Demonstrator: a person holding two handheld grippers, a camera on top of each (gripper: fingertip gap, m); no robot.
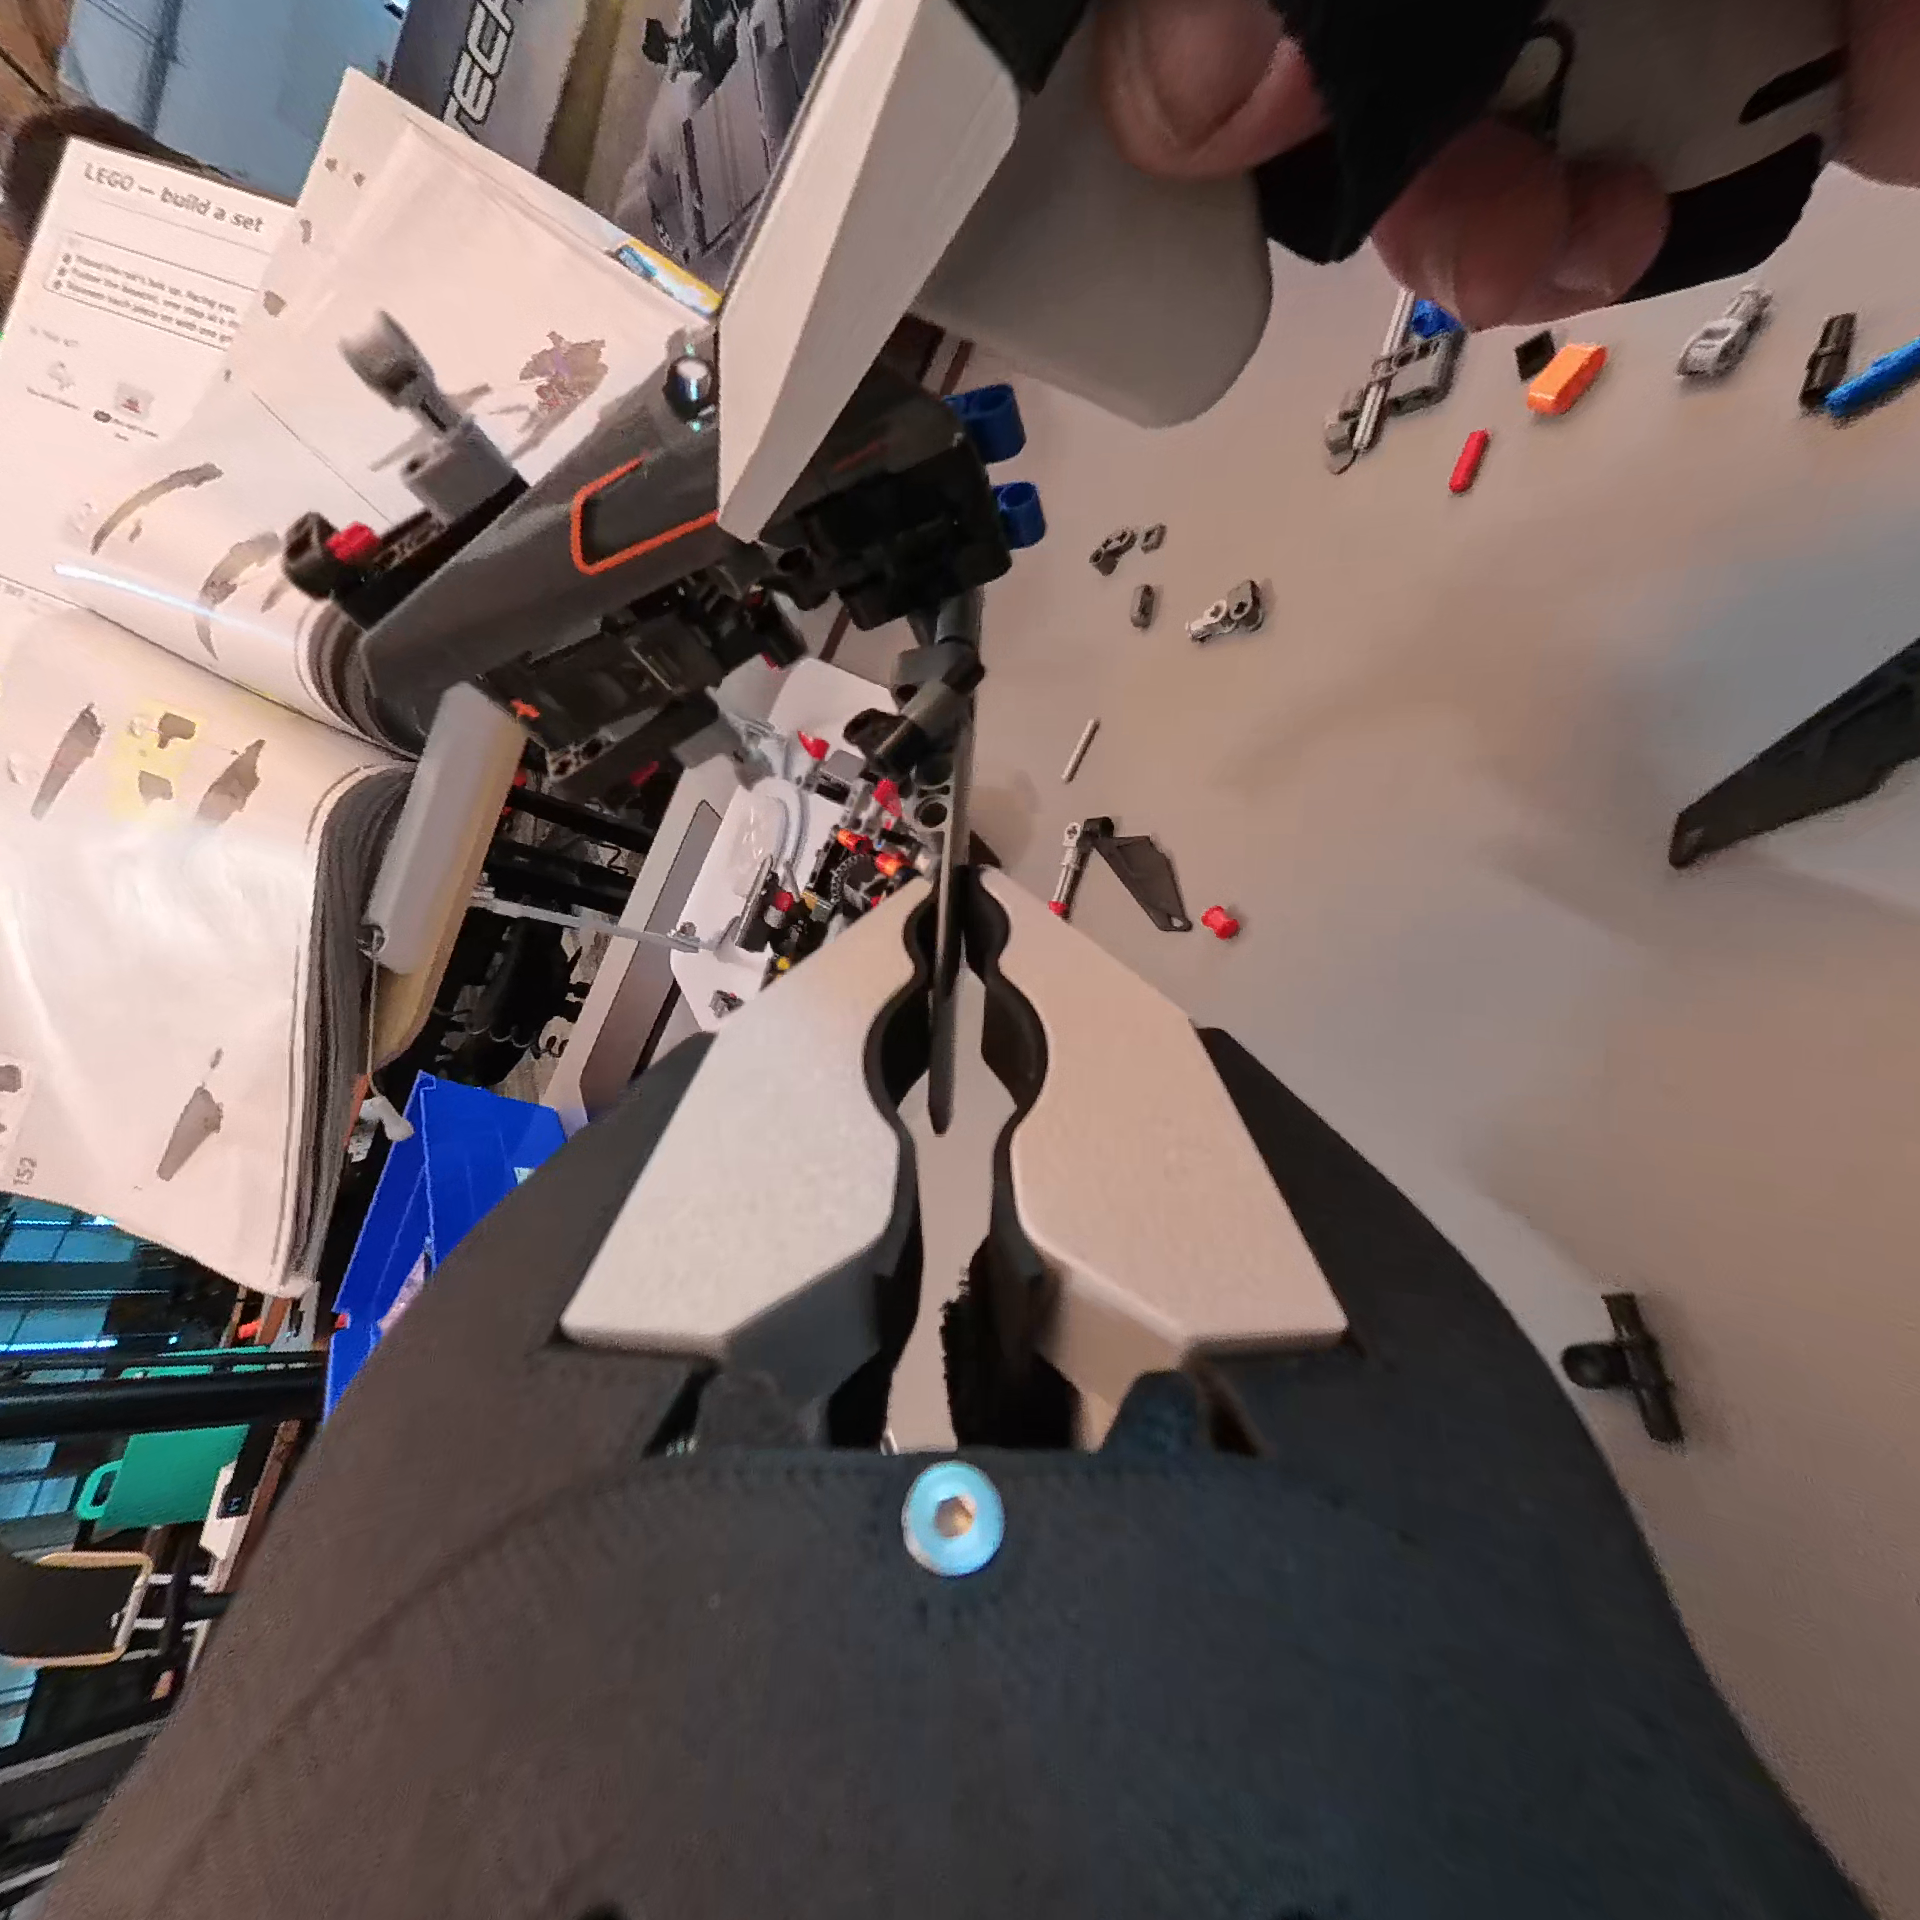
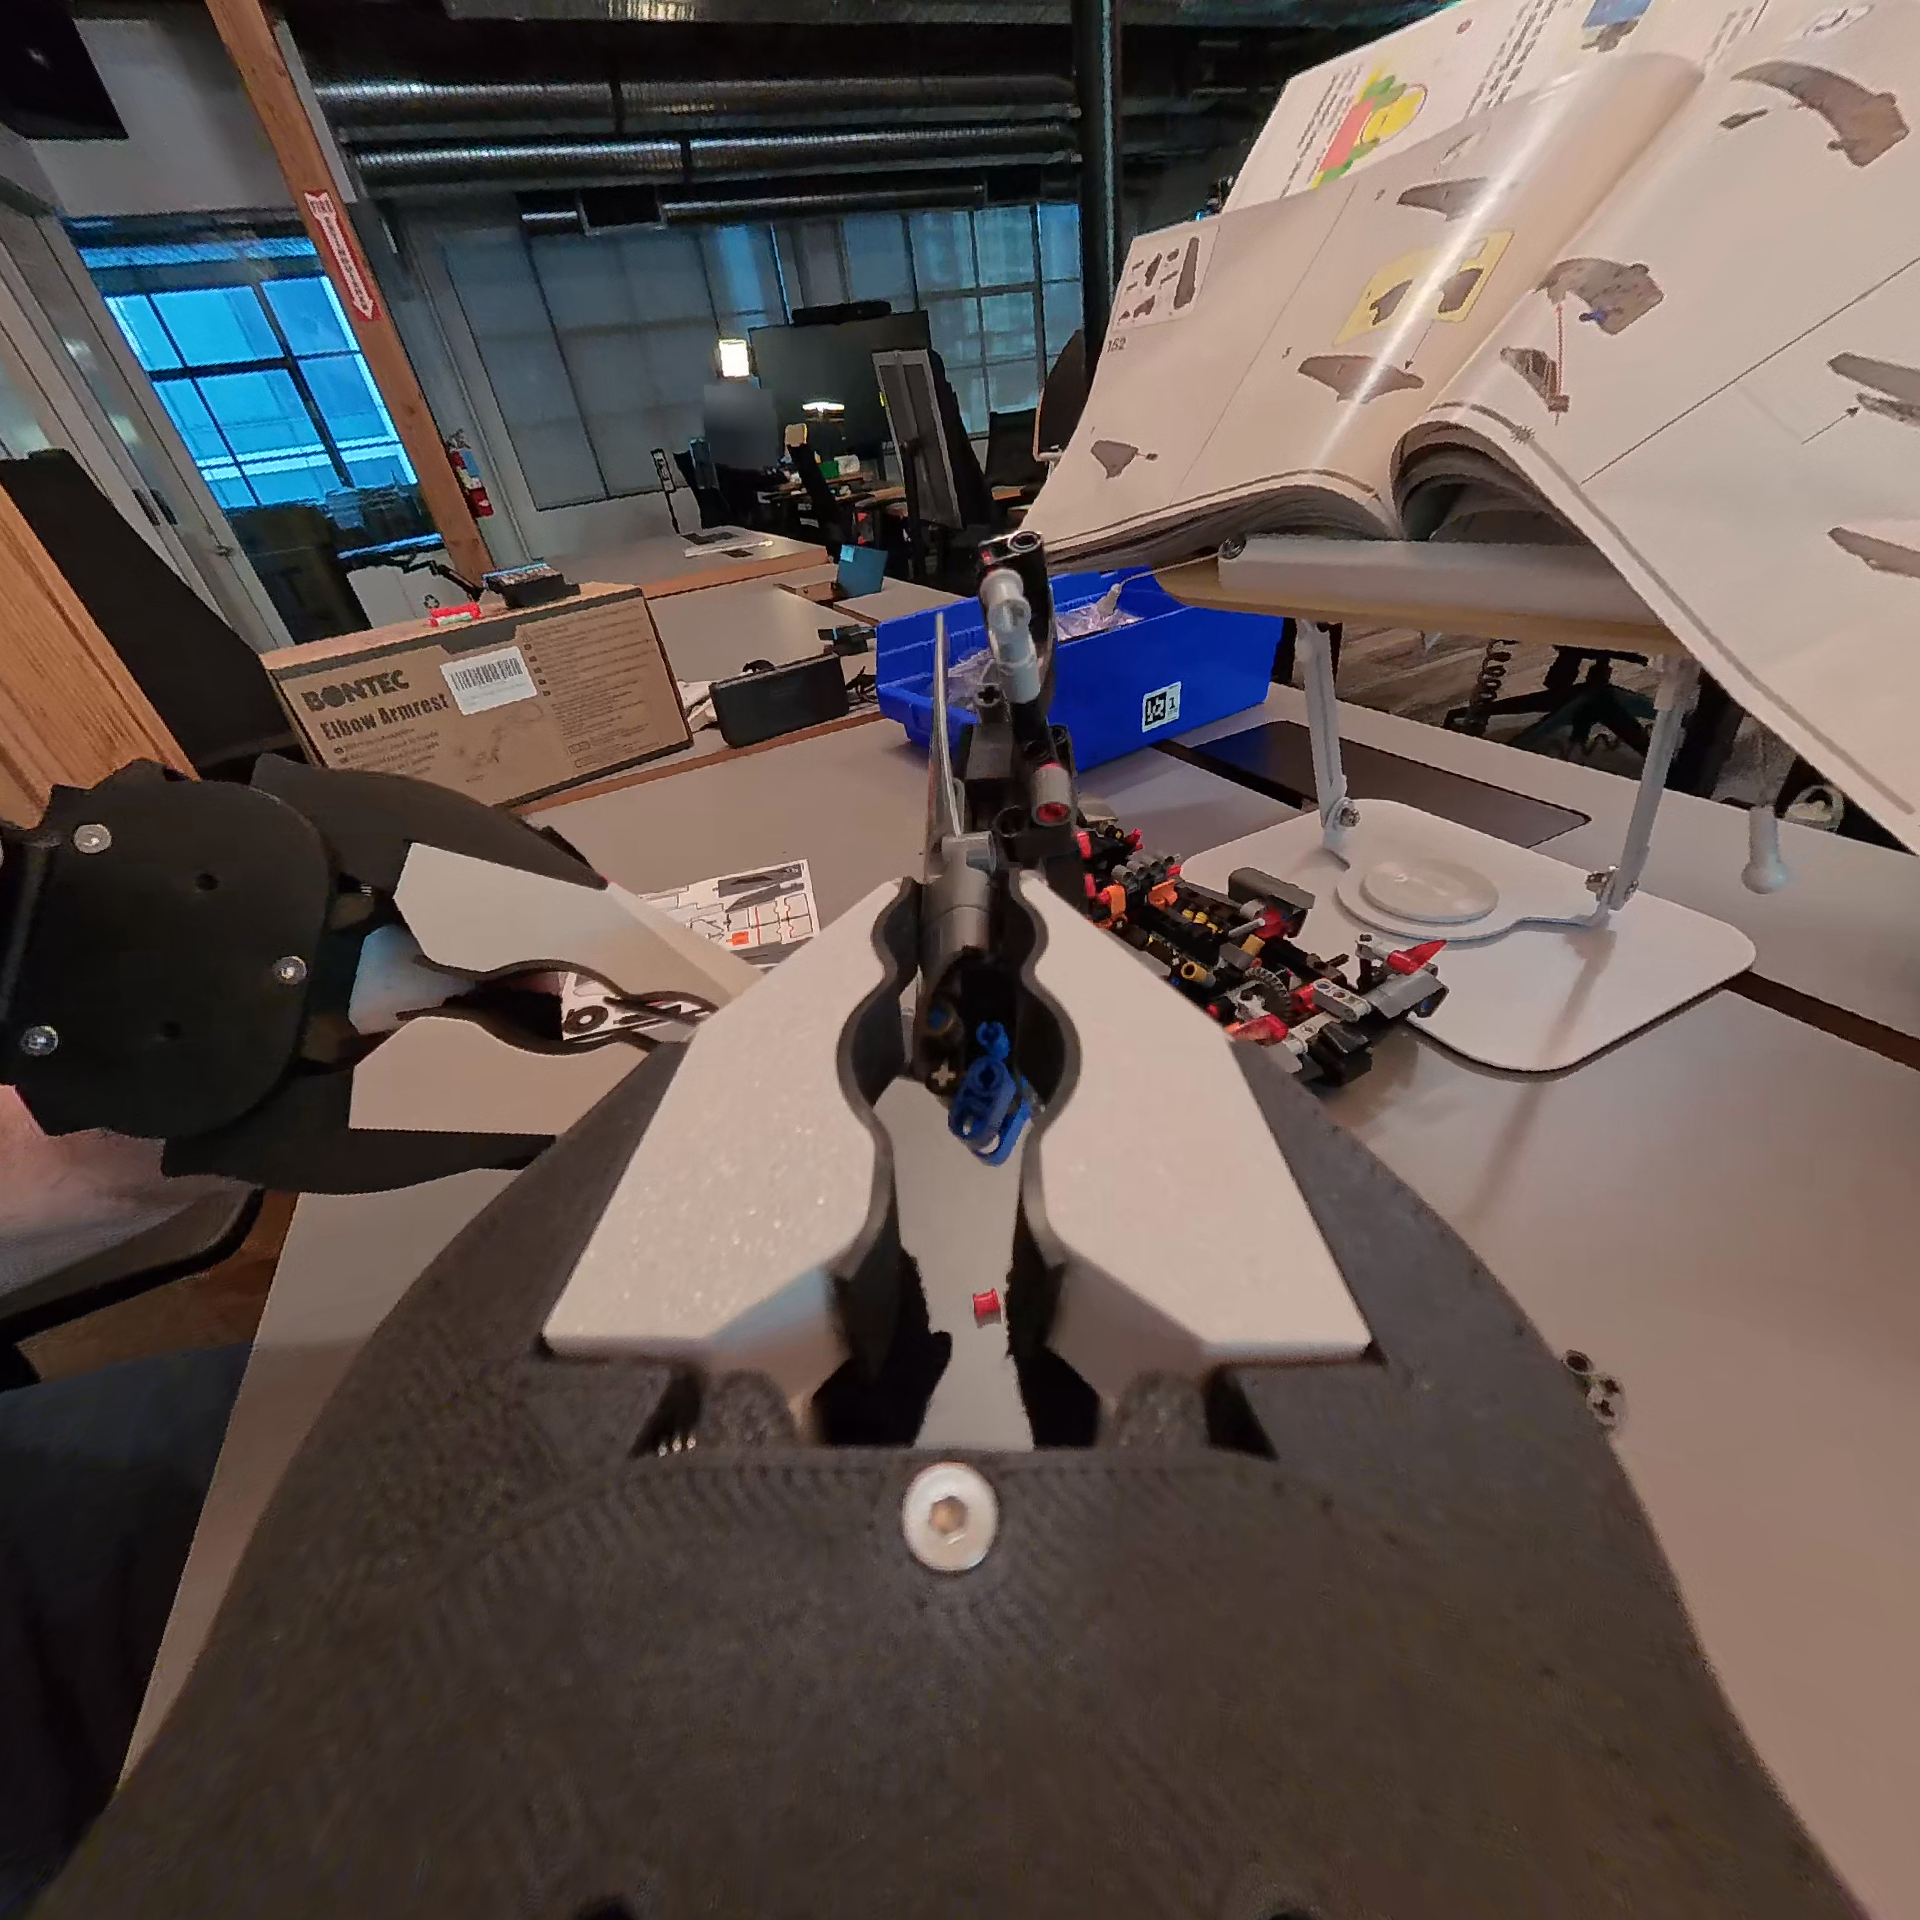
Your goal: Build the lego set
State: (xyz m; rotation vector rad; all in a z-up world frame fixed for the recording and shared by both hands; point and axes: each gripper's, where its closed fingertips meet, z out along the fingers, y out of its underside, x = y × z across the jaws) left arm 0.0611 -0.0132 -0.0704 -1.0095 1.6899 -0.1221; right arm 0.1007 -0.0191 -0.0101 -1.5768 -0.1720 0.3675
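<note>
A pale grey table [image 1: 1455,1039] carries the work, with an open-plan office of dark desks and tall windows behind it.

In the left wrist view, the left gripper [image 1: 951,914] has its jaws pressed onto the edge of a thin dark panel [image 1: 948,997] that runs back between the fingers. Ahead of the tips sits a partly built chassis [image 1: 831,862] on the white base of a book stand. Up and to the left, the right gripper [image 1: 790,436] clamps a dark grey assembly with an orange outline [image 1: 582,582]. Loose parts lie scattered to the right — a red pin [image 1: 1219,922], an orange piece [image 1: 1564,376], a blue axle [image 1: 1870,384]. An open instruction book [image 1: 177,831] fills the left side.

In the right wrist view, the right gripper [image 2: 961,904] is closed around the assembly [image 2: 987,935], which rises upright from the tips (blue connectors [image 2: 987,1101] hang at its lower end, between the fingers). The chassis [image 2: 1247,966] lies just right of the tips, and a blue bin [image 2: 1143,675] stands beyond. The left gripper [image 2: 707,987] comes in from the left, jaws nearly together, over a sticker sheet [image 2: 748,904].
</note>
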